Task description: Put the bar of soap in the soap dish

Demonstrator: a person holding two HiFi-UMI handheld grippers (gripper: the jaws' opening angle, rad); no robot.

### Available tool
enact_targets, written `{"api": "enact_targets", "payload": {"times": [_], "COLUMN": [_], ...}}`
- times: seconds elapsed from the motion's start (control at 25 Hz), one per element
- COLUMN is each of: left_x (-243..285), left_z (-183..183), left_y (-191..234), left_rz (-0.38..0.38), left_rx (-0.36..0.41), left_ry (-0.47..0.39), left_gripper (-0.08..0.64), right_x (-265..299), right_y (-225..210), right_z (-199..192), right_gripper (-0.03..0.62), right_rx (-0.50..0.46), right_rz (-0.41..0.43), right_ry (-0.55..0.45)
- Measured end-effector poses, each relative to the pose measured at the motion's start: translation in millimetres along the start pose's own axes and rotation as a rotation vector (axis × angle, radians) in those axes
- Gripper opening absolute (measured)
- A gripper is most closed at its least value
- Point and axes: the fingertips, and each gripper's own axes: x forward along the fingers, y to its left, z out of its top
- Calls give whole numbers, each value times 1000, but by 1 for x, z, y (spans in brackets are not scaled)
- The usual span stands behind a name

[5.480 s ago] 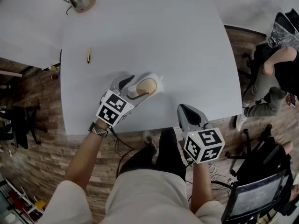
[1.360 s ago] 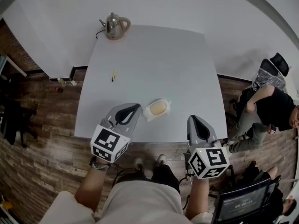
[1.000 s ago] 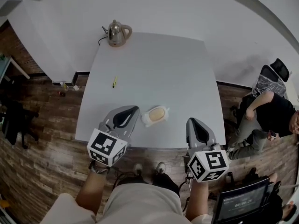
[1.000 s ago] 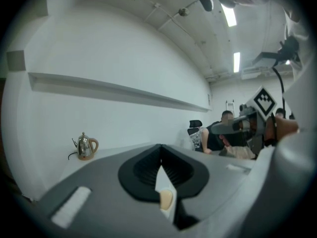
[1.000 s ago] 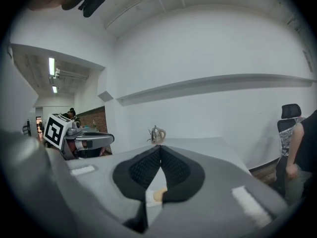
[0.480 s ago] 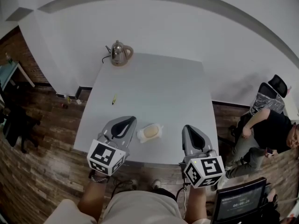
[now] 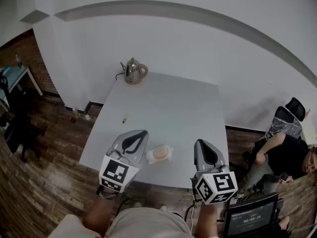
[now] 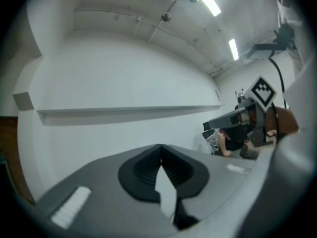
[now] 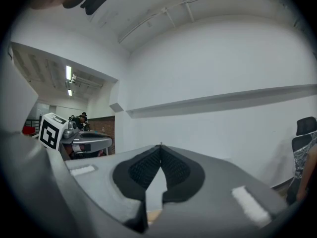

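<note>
In the head view the tan bar of soap [image 7: 160, 152] lies inside the white soap dish [image 7: 150, 158] near the front edge of the white table [image 7: 168, 108]. My left gripper [image 7: 143, 132] hangs just left of the dish, lifted above the table, its jaws shut on nothing. My right gripper [image 7: 200, 143] is held to the right of the dish, also shut and empty. Both gripper views look level toward the white wall: the left gripper [image 8: 160, 147] and the right gripper [image 9: 160, 147] each show tips that meet. The dish is outside the left gripper view.
A steel kettle [image 7: 133, 72] stands at the table's far left corner. A yellow pen [image 7: 125, 117] lies near the left edge. A seated person [image 7: 277, 155] and an office chair [image 7: 290, 114] are to the right, a laptop screen [image 7: 250, 216] at lower right.
Both grippers have risen away from the table, and the view has tilted up, so more wall shows. The soap stays in its dish.
</note>
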Motion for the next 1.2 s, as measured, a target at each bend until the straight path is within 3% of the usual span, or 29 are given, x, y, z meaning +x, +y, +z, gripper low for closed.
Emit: {"api": "enact_targets", "payload": {"times": [0.4,1.2], "left_x": [3,8], "left_z": [22,21], "left_y": [-3,-2], "left_rz": [3,-24], "left_rx": [7,19], "left_ry": [-41,-29], "left_gripper": [6,6], "right_x": [4,9], "right_y": [7,7], "right_z": [5,7], "right_gripper": [2,3], "right_rx": [-91,-91], "right_rz": [16,19], "right_ry": [34,31]}}
